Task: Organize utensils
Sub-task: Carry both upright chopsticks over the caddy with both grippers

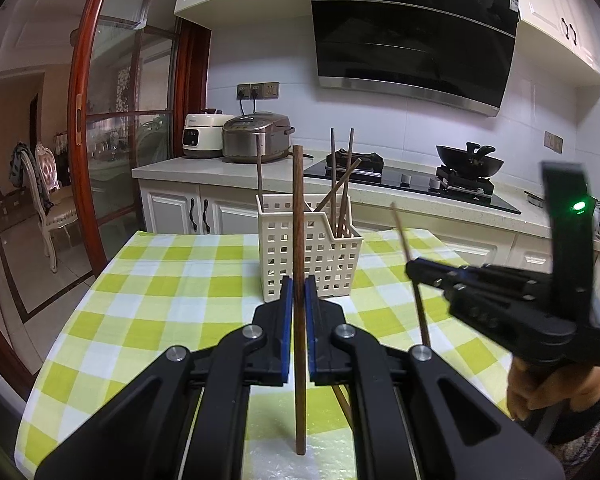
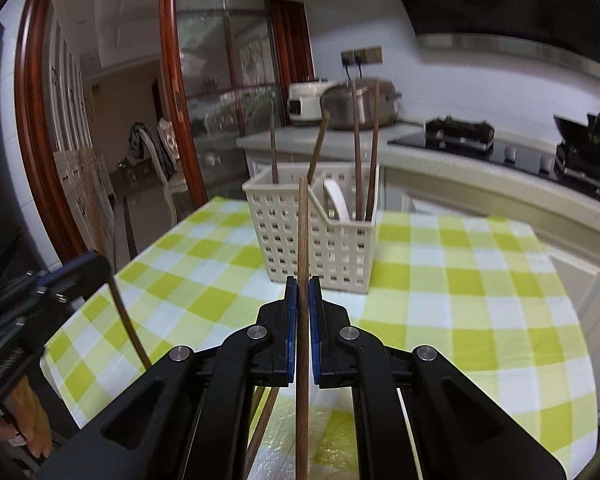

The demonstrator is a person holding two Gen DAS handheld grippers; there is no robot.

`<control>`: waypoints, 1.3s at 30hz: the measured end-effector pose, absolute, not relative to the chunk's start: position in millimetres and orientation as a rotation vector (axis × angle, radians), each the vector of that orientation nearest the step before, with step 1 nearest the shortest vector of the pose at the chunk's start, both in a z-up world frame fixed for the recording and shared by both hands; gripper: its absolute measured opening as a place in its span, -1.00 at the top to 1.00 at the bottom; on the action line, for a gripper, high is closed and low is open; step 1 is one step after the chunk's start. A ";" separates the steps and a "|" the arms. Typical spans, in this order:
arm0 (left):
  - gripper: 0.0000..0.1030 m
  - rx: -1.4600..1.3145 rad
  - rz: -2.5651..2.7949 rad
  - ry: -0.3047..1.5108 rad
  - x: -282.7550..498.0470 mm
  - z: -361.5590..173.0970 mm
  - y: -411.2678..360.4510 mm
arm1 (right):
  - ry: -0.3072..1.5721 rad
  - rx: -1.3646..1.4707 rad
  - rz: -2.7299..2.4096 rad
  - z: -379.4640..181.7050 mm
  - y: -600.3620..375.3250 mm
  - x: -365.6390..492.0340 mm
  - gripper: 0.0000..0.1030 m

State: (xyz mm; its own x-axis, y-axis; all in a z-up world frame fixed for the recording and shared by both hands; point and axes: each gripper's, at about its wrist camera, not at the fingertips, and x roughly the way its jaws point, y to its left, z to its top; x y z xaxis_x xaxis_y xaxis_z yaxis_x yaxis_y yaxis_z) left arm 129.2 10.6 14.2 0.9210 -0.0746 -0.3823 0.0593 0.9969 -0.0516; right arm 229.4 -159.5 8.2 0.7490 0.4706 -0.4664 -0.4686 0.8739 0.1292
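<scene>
My left gripper [image 1: 299,292] is shut on a brown wooden chopstick [image 1: 298,240] held upright, just in front of the cream perforated utensil basket [image 1: 300,256]. My right gripper [image 2: 303,292] is shut on a second wooden chopstick [image 2: 302,232], also upright, in front of the same basket [image 2: 340,240]. The basket holds several chopsticks [image 1: 333,176] and a white spoon [image 2: 337,200]. The right gripper also shows in the left wrist view [image 1: 414,270], to the right of the basket. The left gripper shows at the left edge of the right wrist view [image 2: 100,268].
The table [image 1: 160,300] has a green and white checked cloth. More chopsticks lie on it below the grippers [image 2: 260,432]. Behind stand a counter with rice cookers [image 1: 256,136], a hob with a wok [image 1: 470,160], and a glass door at left [image 1: 112,120].
</scene>
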 end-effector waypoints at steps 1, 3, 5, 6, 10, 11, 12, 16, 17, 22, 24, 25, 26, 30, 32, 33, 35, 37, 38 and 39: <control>0.88 -0.038 -0.069 0.394 129.3 14.4 10.0 | 0.498 0.005 0.512 11.6 -161.4 225.3 0.88; 0.88 -0.033 -0.069 0.393 128.8 14.9 8.7 | 0.478 0.005 0.510 17.2 -164.2 220.3 0.88; 0.88 -0.030 -0.068 0.389 128.4 15.9 7.6 | 0.461 0.006 0.510 21.3 -167.2 217.4 0.88; 0.88 -0.030 -0.067 0.386 128.6 16.4 7.4 | 0.452 0.009 0.510 23.7 -169.0 215.5 0.88; 0.88 -0.036 -0.063 0.386 131.0 18.1 8.7 | 0.428 0.006 0.513 29.8 -171.0 211.7 0.88; 0.88 -0.037 -0.061 0.384 131.7 19.2 8.9 | 0.423 0.005 0.515 31.5 -170.9 212.0 0.88; 0.88 -0.036 -0.060 0.380 132.4 20.7 9.0 | 0.419 0.004 0.515 32.4 -171.2 211.6 0.88; 0.88 -0.029 -0.069 0.370 136.1 27.9 8.3 | 0.383 0.008 0.511 41.9 -173.4 213.2 0.88; 0.88 -0.034 -0.076 0.372 138.0 29.9 8.8 | 0.370 0.009 0.508 46.3 -174.2 214.9 0.88; 0.88 -0.033 -0.104 0.367 156.1 48.0 13.2 | 0.327 -0.027 0.497 66.8 -172.5 226.9 0.88; 0.88 -0.022 -0.109 0.357 165.4 59.2 14.2 | 0.311 -0.029 0.492 77.8 -175.2 236.0 0.88; 0.88 -0.019 -0.110 0.352 168.9 63.9 14.7 | 0.306 -0.028 0.491 83.4 -176.7 241.1 0.88; 0.88 -0.015 -0.112 0.346 174.5 70.4 15.4 | 0.297 -0.029 0.487 90.6 -178.0 248.1 0.88; 0.88 -0.020 -0.119 0.327 199.2 95.1 21.0 | 0.284 -0.023 0.480 111.9 -181.2 274.9 0.88; 0.88 -0.024 -0.113 0.308 213.7 110.9 25.1 | 0.278 -0.025 0.474 120.7 -181.4 288.9 0.88; 0.88 -0.022 -0.109 0.301 219.2 117.0 26.2 | 0.273 -0.029 0.472 126.0 -180.9 297.4 0.88; 0.88 -0.013 -0.099 0.279 233.3 133.5 28.6 | 0.264 -0.032 0.467 135.2 -180.6 310.4 0.88; 0.88 -0.011 -0.096 0.256 247.5 150.9 30.6 | 0.251 -0.035 0.466 145.5 -177.6 324.5 0.88; 0.88 -0.009 -0.094 0.244 254.2 158.5 31.0 | 0.248 -0.035 0.467 148.2 -176.6 328.1 0.88; 0.88 -0.011 -0.093 0.231 261.6 165.9 31.4 | 0.238 -0.035 0.471 152.9 -173.9 336.1 0.88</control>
